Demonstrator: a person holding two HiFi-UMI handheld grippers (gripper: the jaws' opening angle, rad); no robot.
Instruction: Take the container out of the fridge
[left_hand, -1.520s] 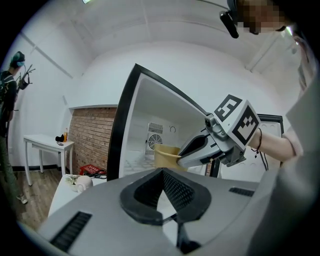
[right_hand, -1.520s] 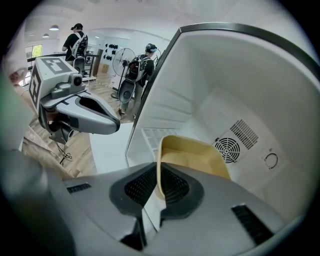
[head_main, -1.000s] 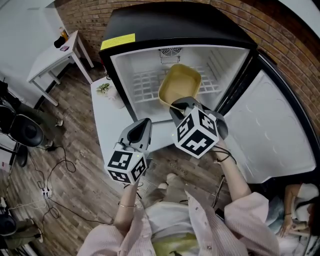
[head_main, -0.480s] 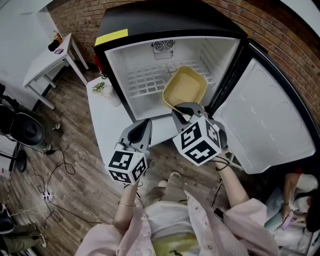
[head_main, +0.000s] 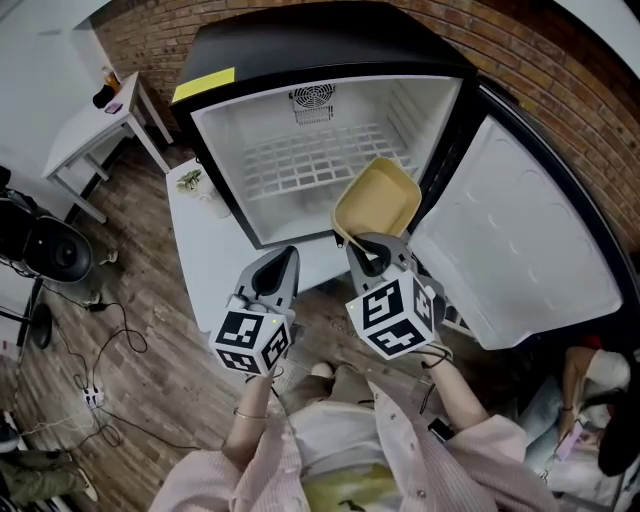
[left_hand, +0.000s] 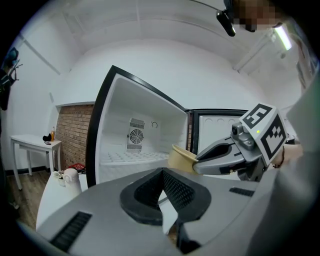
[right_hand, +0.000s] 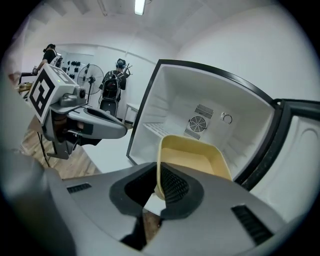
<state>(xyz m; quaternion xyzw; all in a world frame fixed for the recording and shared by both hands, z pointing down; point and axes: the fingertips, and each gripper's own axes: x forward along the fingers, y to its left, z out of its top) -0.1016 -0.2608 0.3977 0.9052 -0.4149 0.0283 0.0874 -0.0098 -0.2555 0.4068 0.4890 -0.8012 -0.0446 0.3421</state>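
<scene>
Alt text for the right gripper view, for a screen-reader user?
The right hand-held gripper, jaws shut on the near rim of a yellow container, holds it before an open white-lined fridge with a fan grille on its back wall. The left hand-held gripper, jaws together on nothing, sits at left.

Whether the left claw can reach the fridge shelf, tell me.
Probably yes: the door is wide open, the shelf bare, the left claw is empty, the right claw holds the container aside.
</scene>
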